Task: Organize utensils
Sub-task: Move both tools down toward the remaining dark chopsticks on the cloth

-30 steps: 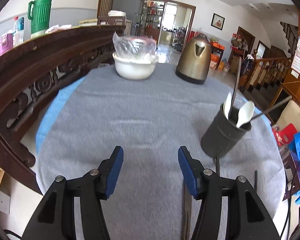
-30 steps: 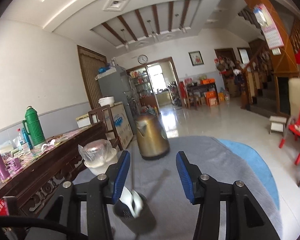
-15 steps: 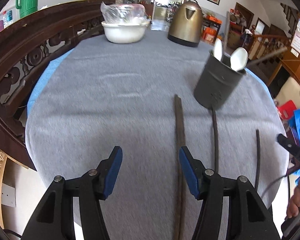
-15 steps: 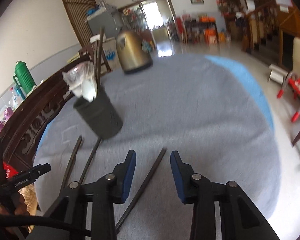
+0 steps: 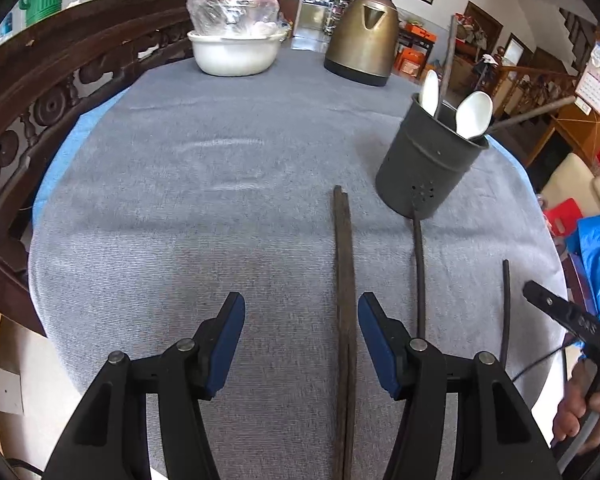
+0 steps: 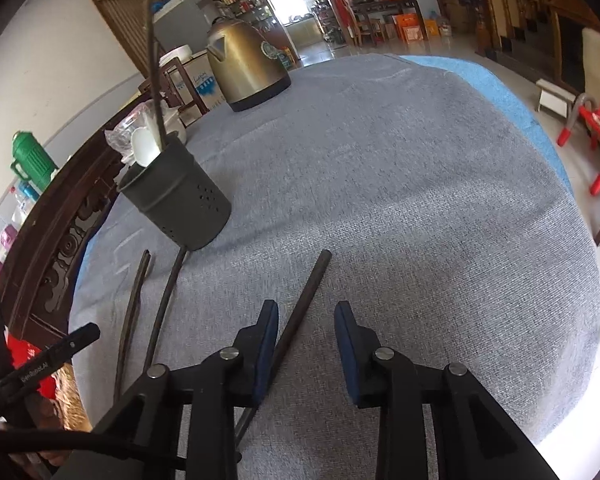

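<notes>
A dark grey utensil holder (image 5: pixel 430 162) stands on the grey tablecloth (image 5: pixel 204 200) and holds two white spoons (image 5: pixel 474 114) and dark chopsticks; it also shows in the right wrist view (image 6: pixel 180 196). Three dark chopsticks lie loose on the cloth. My left gripper (image 5: pixel 301 330) is open over the flat brown one (image 5: pixel 345 280), which runs between its fingers. My right gripper (image 6: pixel 306 336) is open, with a round dark chopstick (image 6: pixel 302 304) lying just inside its left finger. A third chopstick (image 5: pixel 419 264) lies between them, its far end at the holder's base.
A bronze kettle (image 5: pixel 362 38) and a white bowl under plastic wrap (image 5: pixel 236 46) stand at the far side of the table. A carved wooden rail (image 5: pixel 32 92) runs along the left. The table edge drops off near both grippers.
Both grippers have tilted down and pulled back toward the near table edge, bringing the loose chopsticks into view. Both stay open.
</notes>
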`<state>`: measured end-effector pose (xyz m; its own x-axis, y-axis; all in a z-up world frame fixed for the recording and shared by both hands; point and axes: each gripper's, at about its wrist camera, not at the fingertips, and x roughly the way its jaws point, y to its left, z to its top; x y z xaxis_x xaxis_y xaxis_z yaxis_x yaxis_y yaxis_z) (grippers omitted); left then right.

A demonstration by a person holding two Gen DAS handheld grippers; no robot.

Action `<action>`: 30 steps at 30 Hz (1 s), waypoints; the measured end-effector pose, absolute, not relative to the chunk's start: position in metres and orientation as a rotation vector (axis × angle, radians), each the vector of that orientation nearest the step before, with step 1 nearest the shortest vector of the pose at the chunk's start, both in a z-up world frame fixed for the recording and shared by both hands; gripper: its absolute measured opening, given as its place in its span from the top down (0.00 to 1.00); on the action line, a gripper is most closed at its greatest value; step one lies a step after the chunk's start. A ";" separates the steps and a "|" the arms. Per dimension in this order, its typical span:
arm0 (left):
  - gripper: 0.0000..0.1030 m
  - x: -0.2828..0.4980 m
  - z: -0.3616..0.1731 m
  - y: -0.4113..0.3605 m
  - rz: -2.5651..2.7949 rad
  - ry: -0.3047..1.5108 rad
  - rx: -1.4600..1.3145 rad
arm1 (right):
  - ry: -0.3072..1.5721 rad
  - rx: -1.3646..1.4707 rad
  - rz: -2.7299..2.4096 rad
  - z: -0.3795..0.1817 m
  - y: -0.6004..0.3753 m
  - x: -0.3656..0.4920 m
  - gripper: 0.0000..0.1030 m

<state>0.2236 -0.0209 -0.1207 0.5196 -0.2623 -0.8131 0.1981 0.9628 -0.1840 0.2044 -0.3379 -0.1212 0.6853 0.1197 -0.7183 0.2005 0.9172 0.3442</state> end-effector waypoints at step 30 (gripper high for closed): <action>0.42 0.299 -0.131 -0.044 -0.331 1.057 -0.019 | 0.751 0.398 -0.045 -0.111 -0.321 0.252 0.96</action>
